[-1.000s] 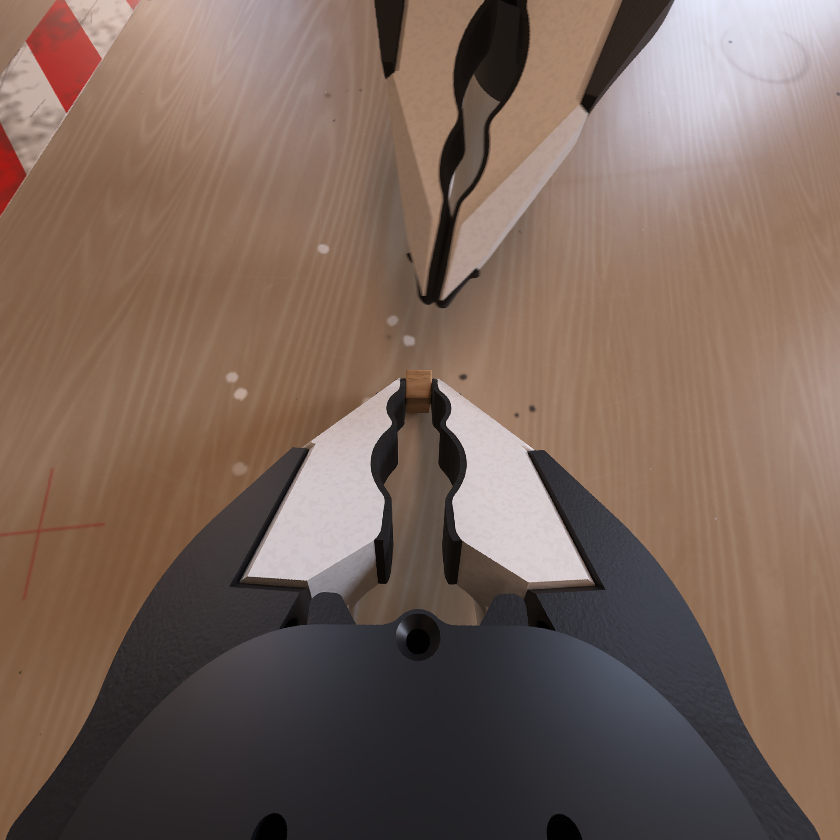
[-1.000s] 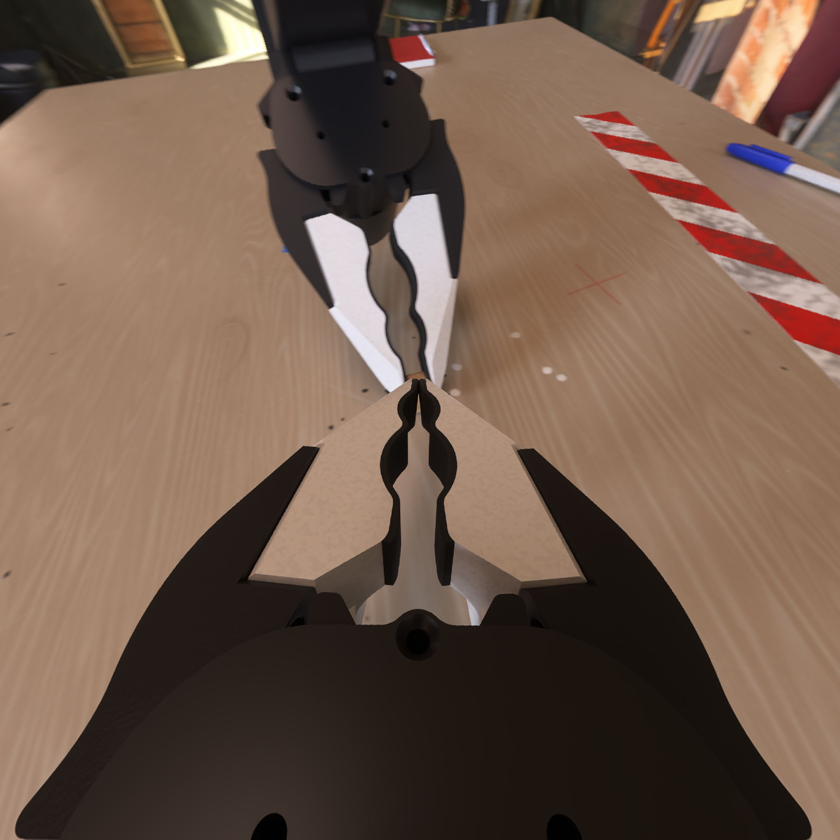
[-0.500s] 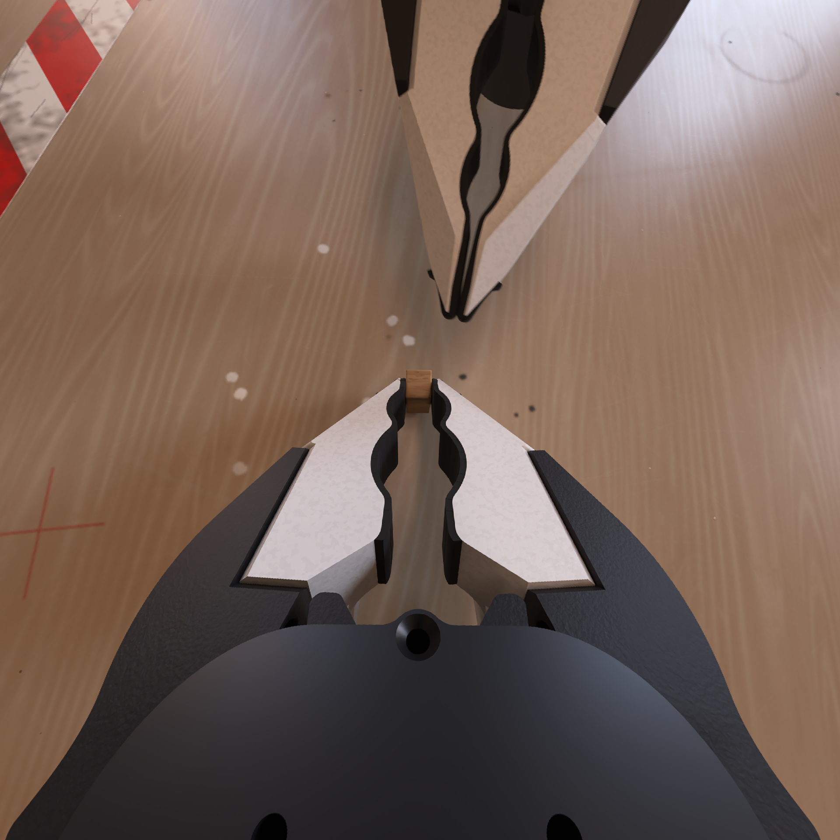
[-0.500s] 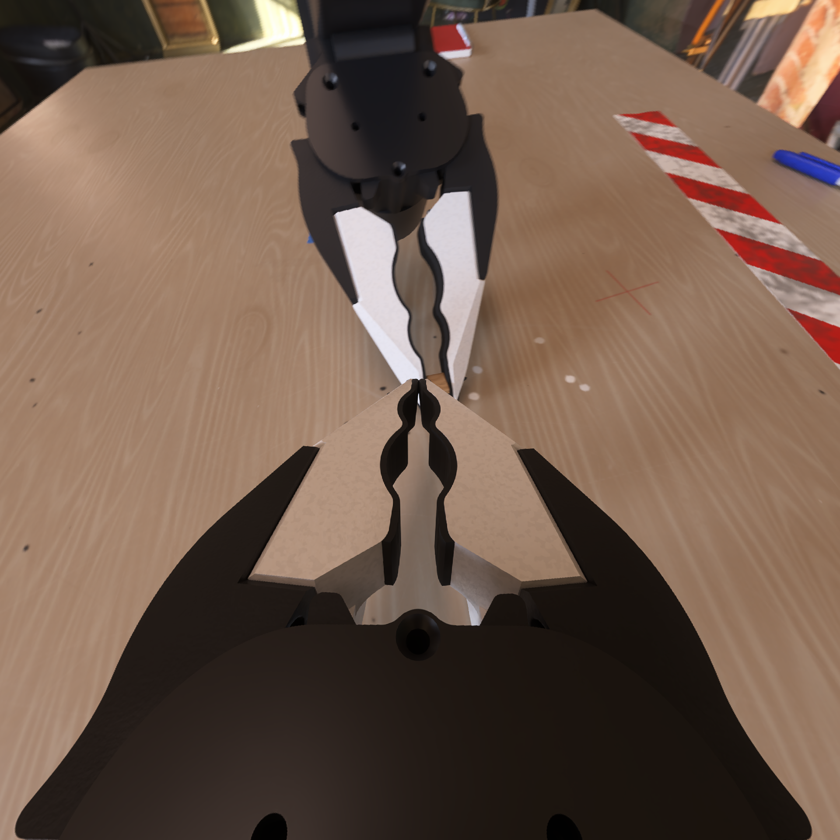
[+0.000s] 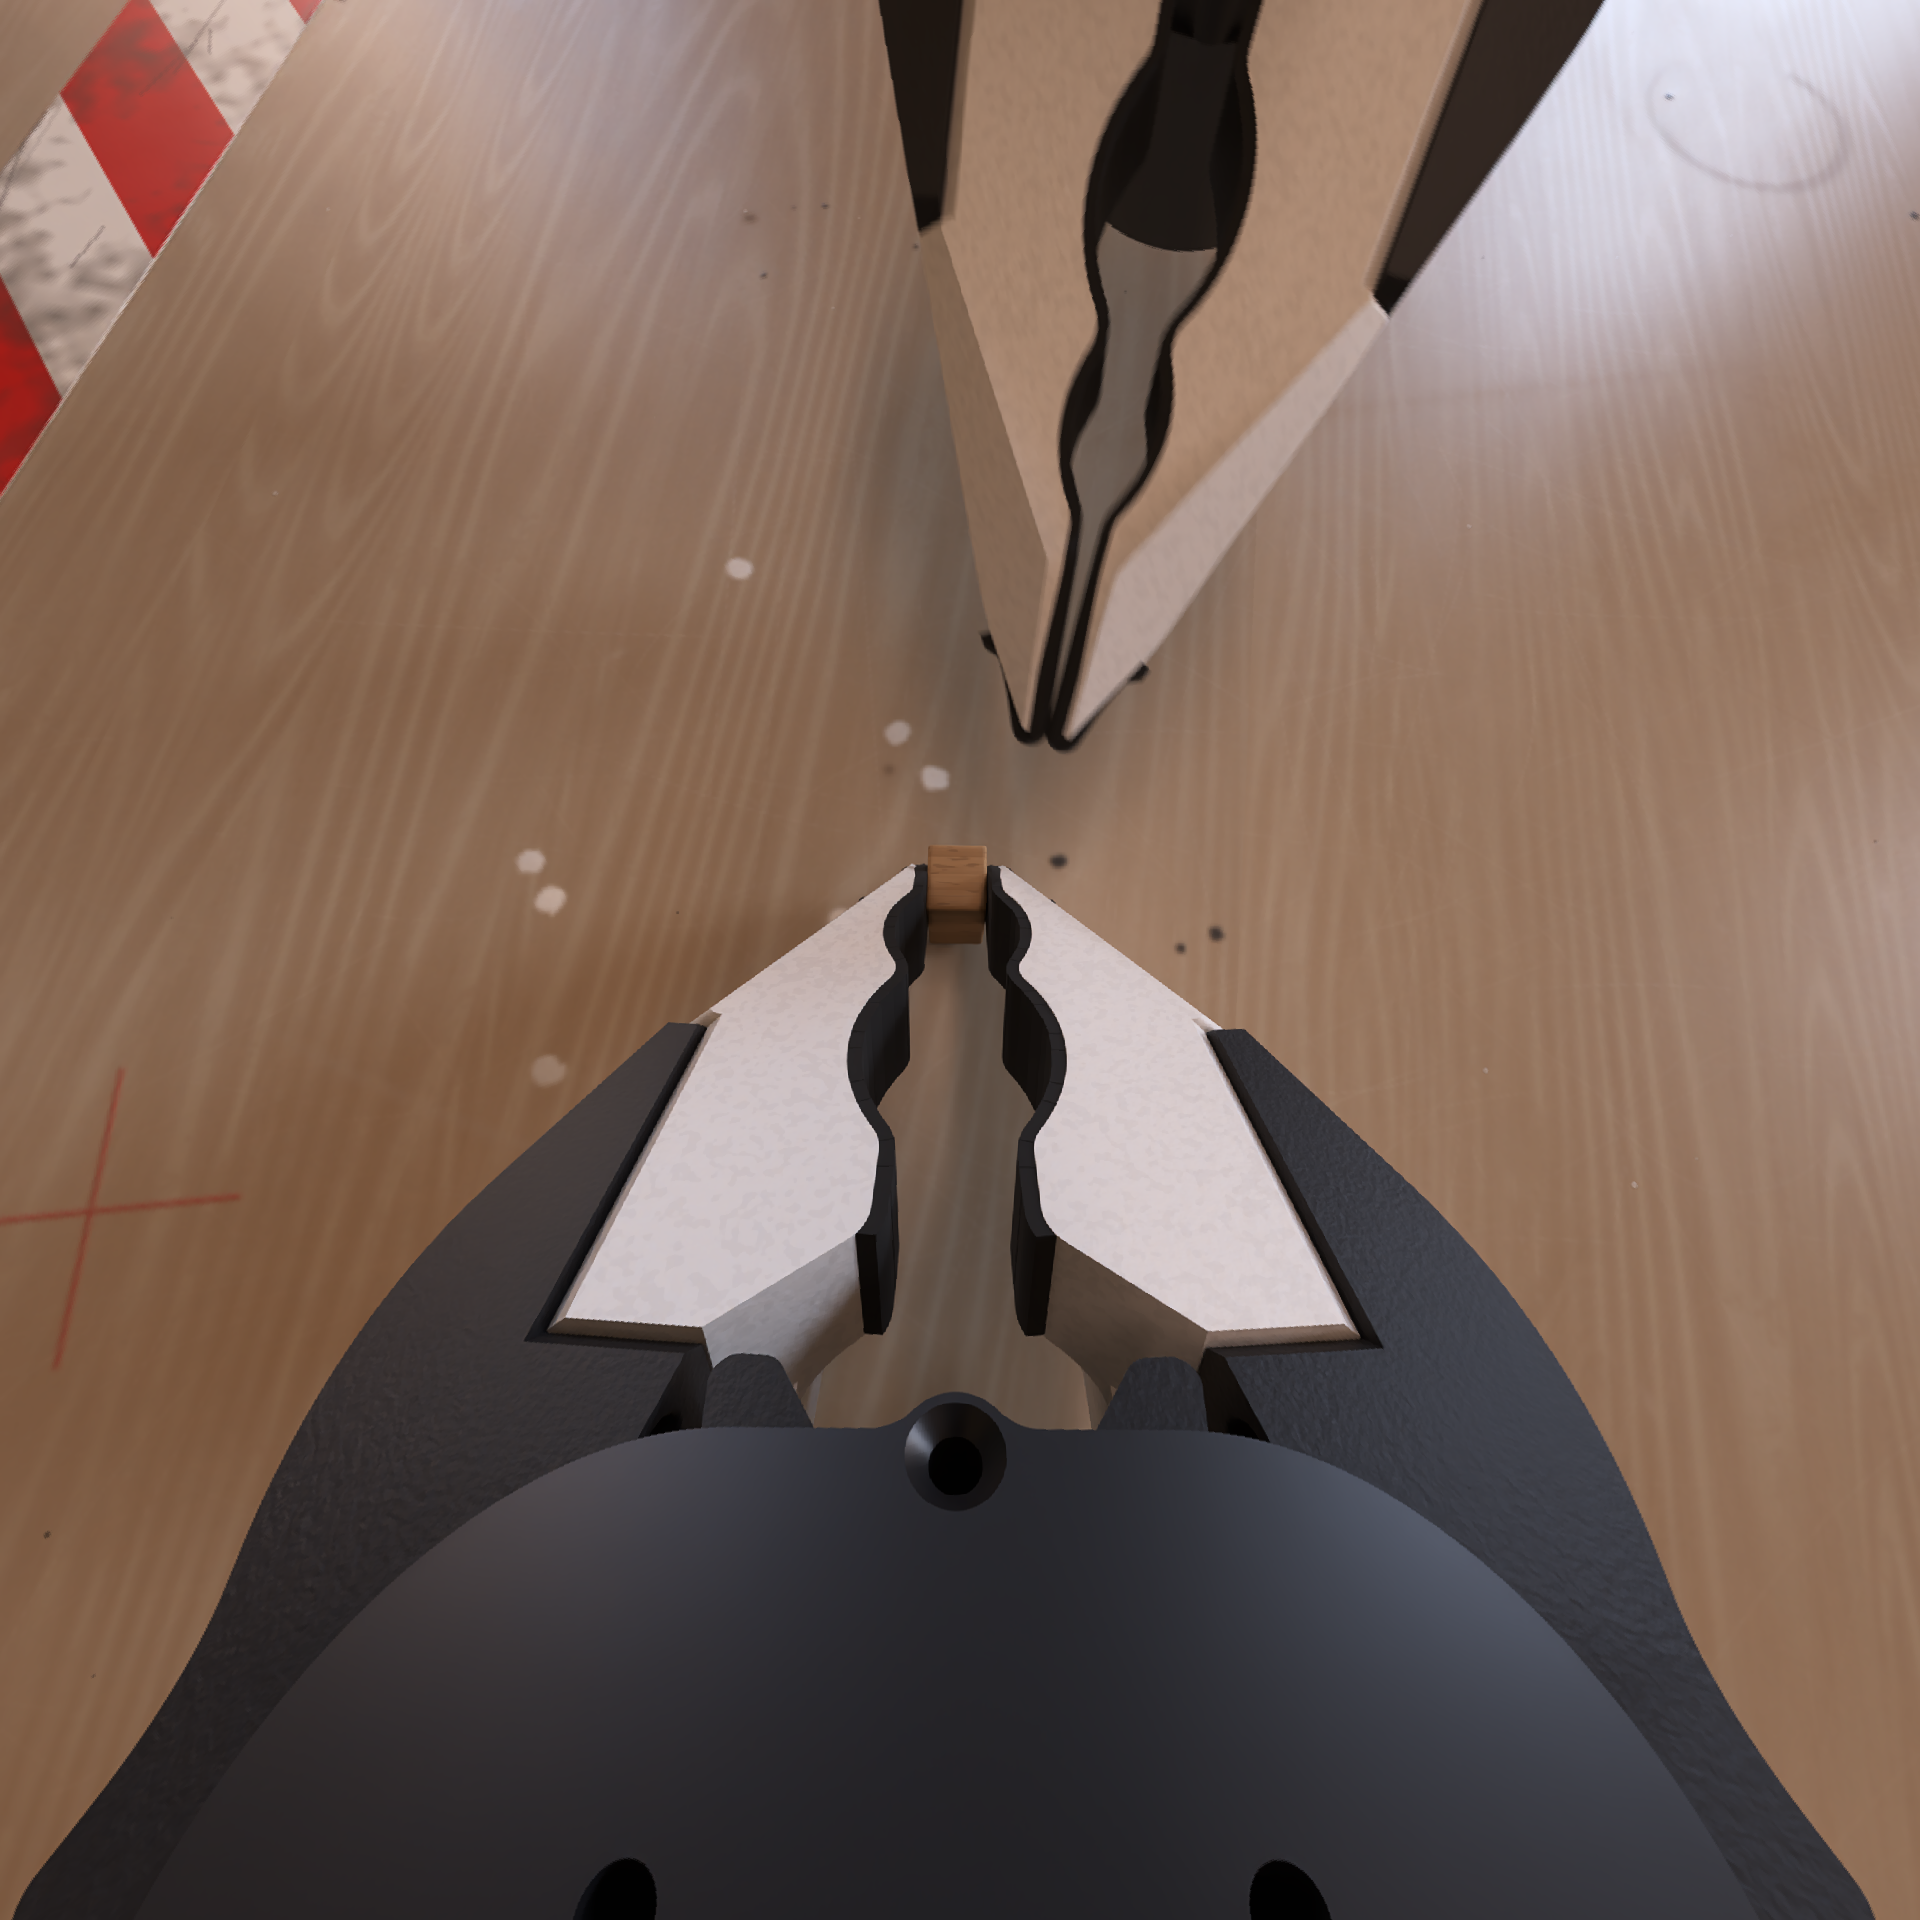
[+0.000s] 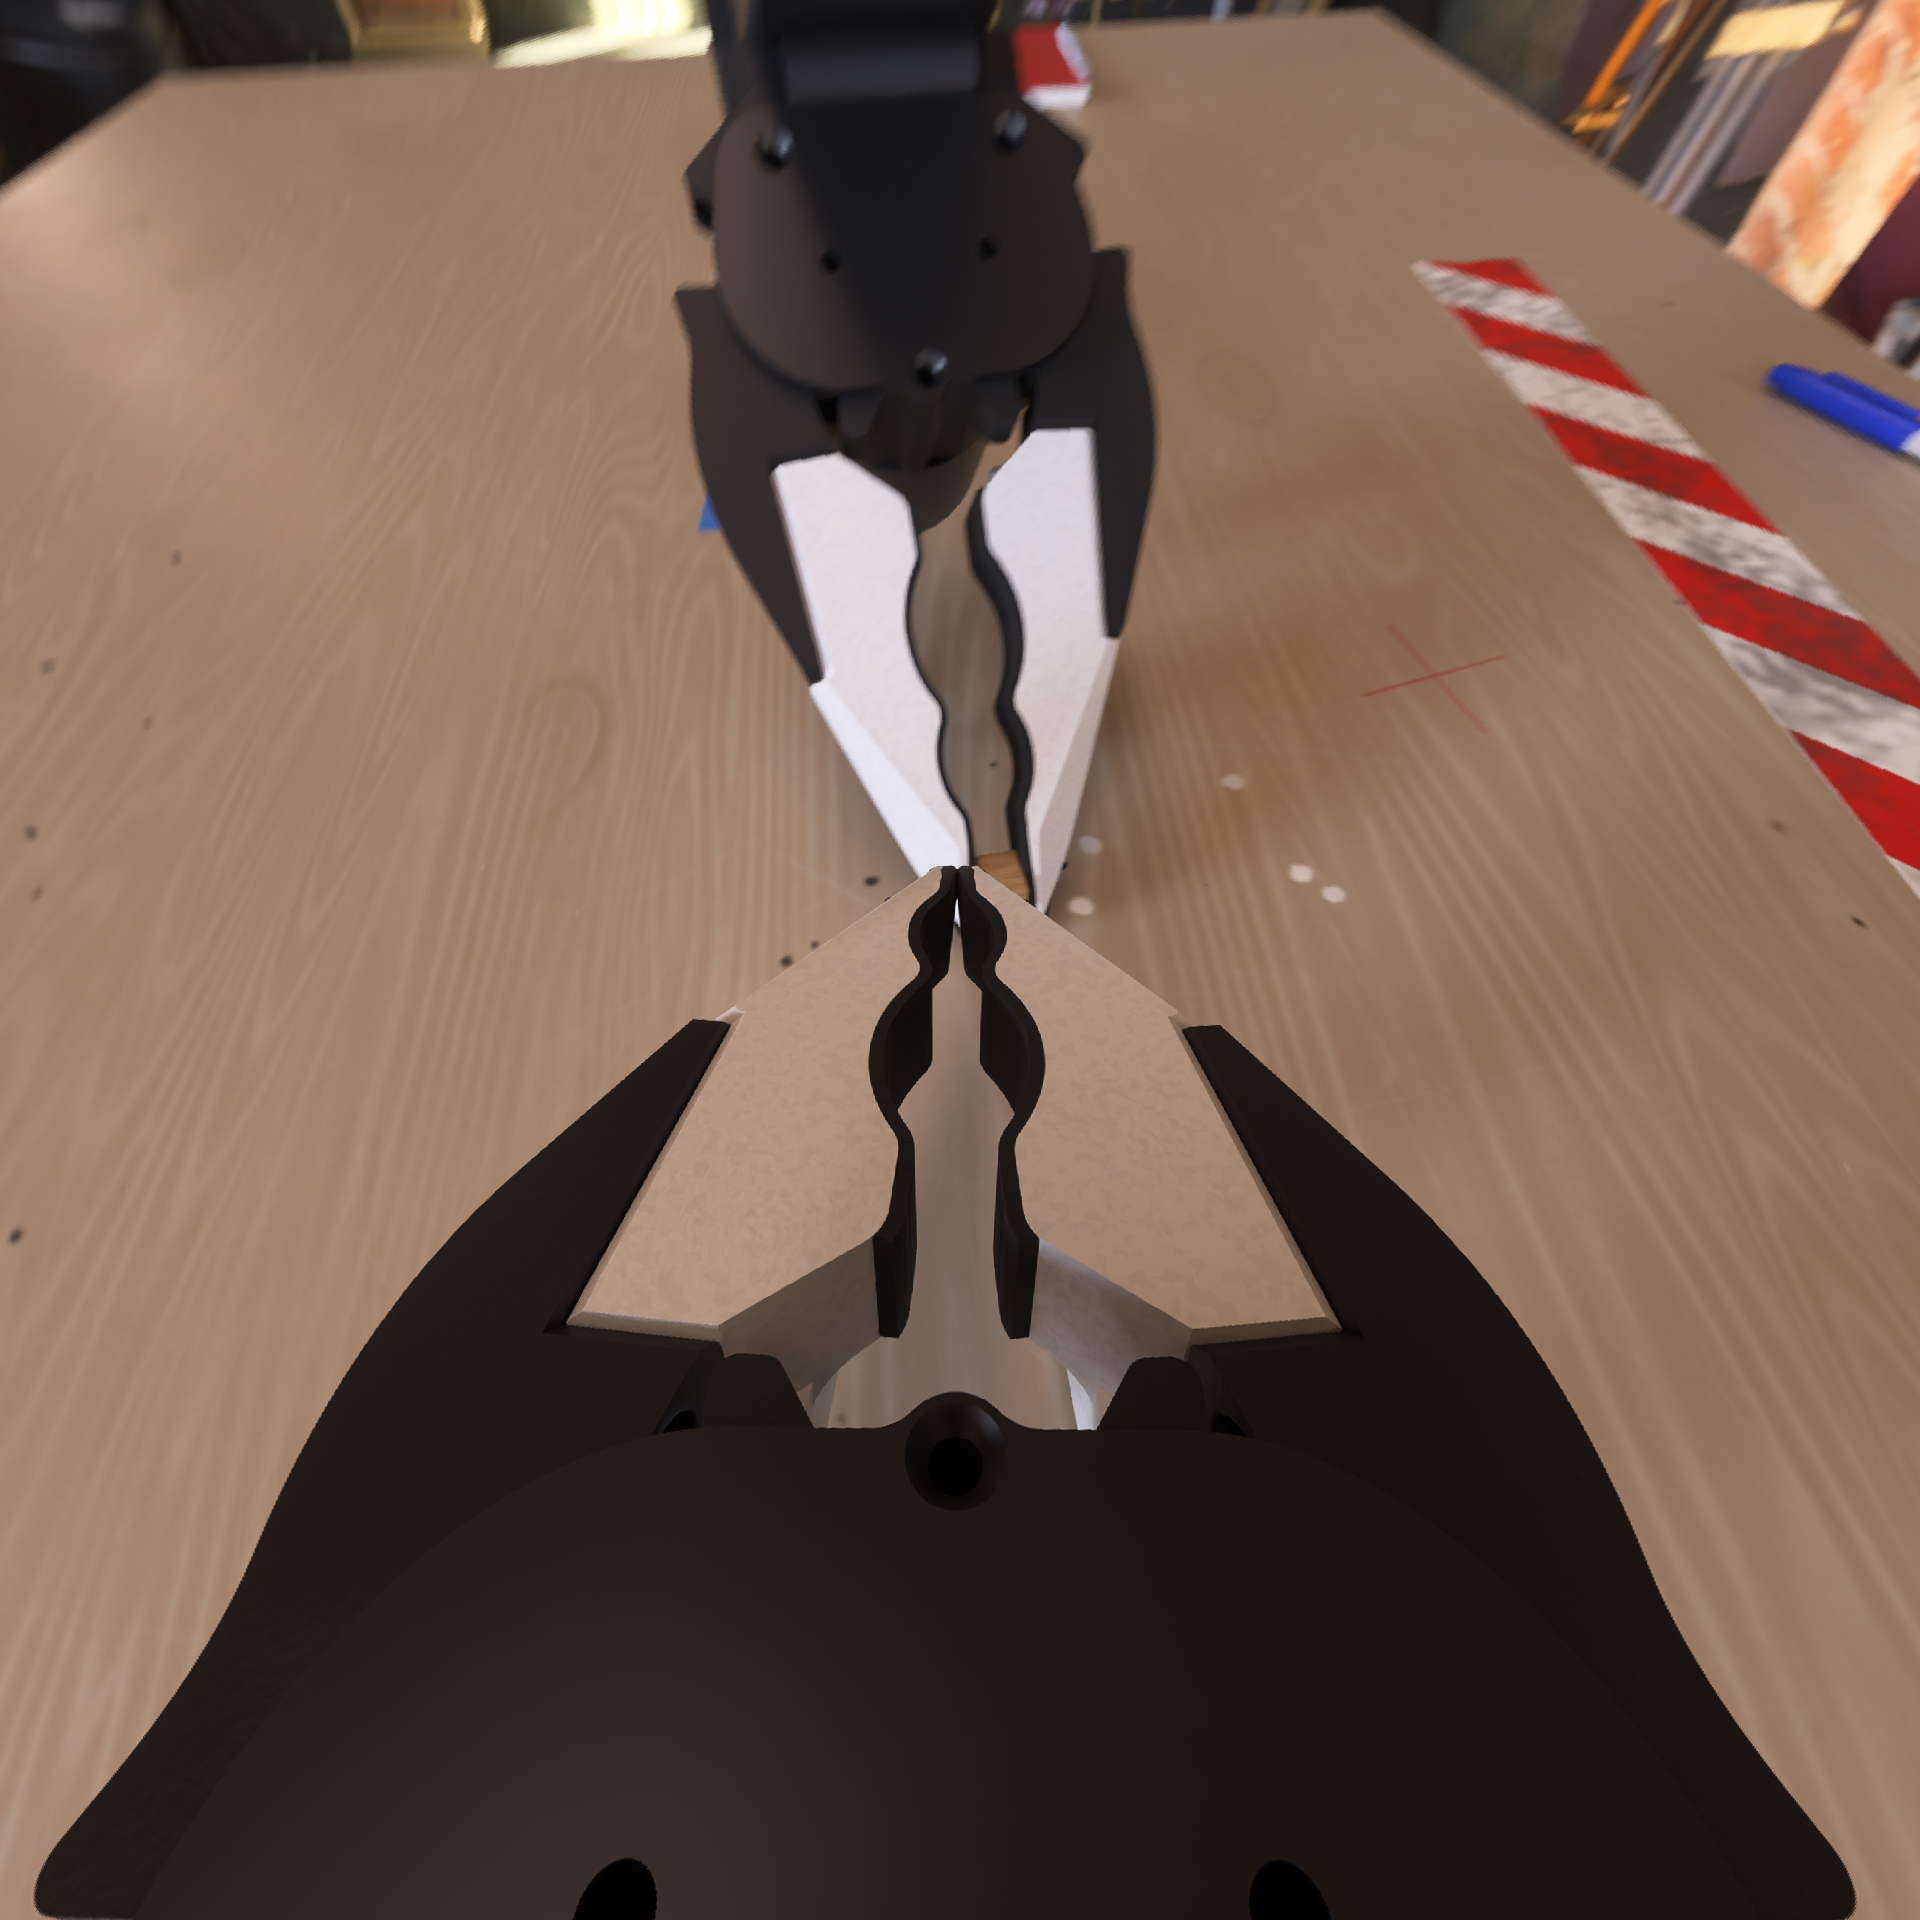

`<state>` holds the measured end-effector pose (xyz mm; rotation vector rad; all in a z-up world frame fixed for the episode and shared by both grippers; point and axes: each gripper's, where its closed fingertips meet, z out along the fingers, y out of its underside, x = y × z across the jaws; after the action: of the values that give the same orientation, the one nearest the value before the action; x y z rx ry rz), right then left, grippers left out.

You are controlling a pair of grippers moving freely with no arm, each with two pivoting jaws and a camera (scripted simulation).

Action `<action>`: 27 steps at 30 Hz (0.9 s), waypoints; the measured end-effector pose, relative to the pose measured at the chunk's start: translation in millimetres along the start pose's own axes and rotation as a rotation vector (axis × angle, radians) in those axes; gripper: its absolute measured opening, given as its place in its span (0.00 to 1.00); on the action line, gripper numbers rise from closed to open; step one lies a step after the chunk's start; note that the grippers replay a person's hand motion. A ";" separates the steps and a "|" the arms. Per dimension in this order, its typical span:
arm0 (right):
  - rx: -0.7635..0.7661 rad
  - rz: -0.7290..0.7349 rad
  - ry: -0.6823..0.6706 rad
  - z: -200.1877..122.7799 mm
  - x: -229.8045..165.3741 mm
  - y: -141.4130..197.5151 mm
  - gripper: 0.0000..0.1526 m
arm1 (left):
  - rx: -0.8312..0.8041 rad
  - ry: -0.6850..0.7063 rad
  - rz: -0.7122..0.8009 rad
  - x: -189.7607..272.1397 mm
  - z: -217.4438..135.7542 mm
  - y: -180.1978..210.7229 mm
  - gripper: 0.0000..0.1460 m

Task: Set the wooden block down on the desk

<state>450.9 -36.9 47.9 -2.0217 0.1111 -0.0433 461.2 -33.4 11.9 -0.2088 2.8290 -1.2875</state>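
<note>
My left gripper (image 5: 956, 896), with white fingers, is shut on a small wooden block (image 5: 956, 885) held at its fingertips, low over the wooden desk (image 5: 416, 623). My right gripper (image 6: 956, 896), with tan fingers, is shut and empty. In the left wrist view it (image 5: 1042, 727) points toward me, just beyond and right of the block. In the right wrist view the left gripper (image 6: 1000, 868) faces me with the block (image 6: 1003, 864) between its tips, right behind my own tips.
A red-and-white striped tape strip (image 6: 1683, 540) runs along the desk. A thin red cross mark (image 6: 1434, 677) lies near it. A blue pen (image 6: 1849, 407) lies past the tape, a red-and-white object (image 6: 1051, 64) at the far edge. Small white dots (image 5: 540, 878) speckle the desk.
The right gripper has shifted sideways and drawn back slightly from the block, to the right in the left wrist view. The left gripper and block have stayed still.
</note>
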 end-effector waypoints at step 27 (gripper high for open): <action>0.061 0.107 0.041 -5.1 13.3 -4.9 0.00 | 0.000 0.001 0.000 -0.1 0.3 0.1 0.07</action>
<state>464.0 -40.7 54.3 -1.9516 0.2411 -0.0200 461.3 -33.6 11.6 -0.2079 2.8294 -1.2879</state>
